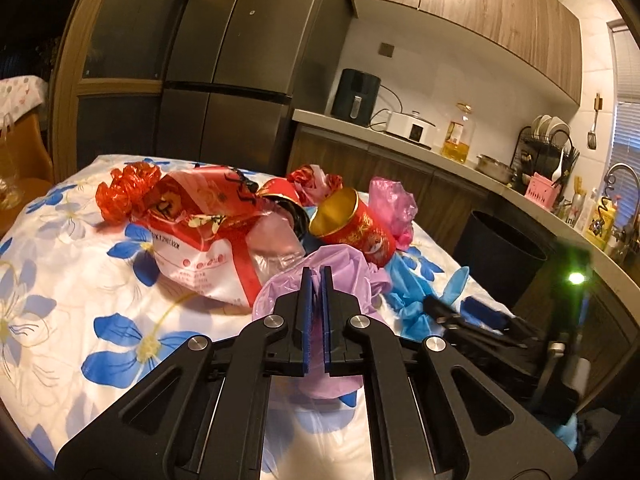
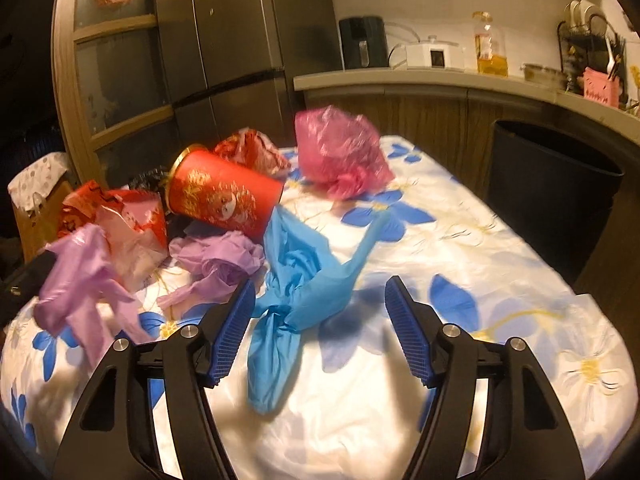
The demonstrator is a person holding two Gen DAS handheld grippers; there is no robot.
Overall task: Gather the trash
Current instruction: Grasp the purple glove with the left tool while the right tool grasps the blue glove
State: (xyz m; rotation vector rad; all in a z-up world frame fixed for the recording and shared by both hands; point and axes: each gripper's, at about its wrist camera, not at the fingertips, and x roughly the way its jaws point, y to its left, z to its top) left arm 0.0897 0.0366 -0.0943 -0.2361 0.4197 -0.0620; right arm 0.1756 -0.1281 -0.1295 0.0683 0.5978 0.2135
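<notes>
My left gripper [image 1: 316,274] is shut on a crumpled purple plastic bag [image 1: 280,288], which bulges around both blue pads. In the right wrist view that purple bag [image 2: 80,280] hangs blurred at the left. My right gripper [image 2: 320,282] is open, its fingers either side of a knotted blue plastic bag [image 2: 296,272] lying on the floral tablecloth [image 2: 480,260]; the pads do not press on it. A red and gold can [image 2: 224,196] lies on its side behind. A second purple bag [image 2: 220,260], a pink bag [image 2: 340,152] and a red-and-white food wrapper [image 1: 200,220] lie around it.
A black bin [image 2: 552,184] stands on the floor past the table's right edge, beside the kitchen counter [image 2: 440,80] with its appliances, oil bottle and dish rack. A dark fridge [image 1: 224,80] stands behind the table. A chair [image 2: 36,208] is at the far left.
</notes>
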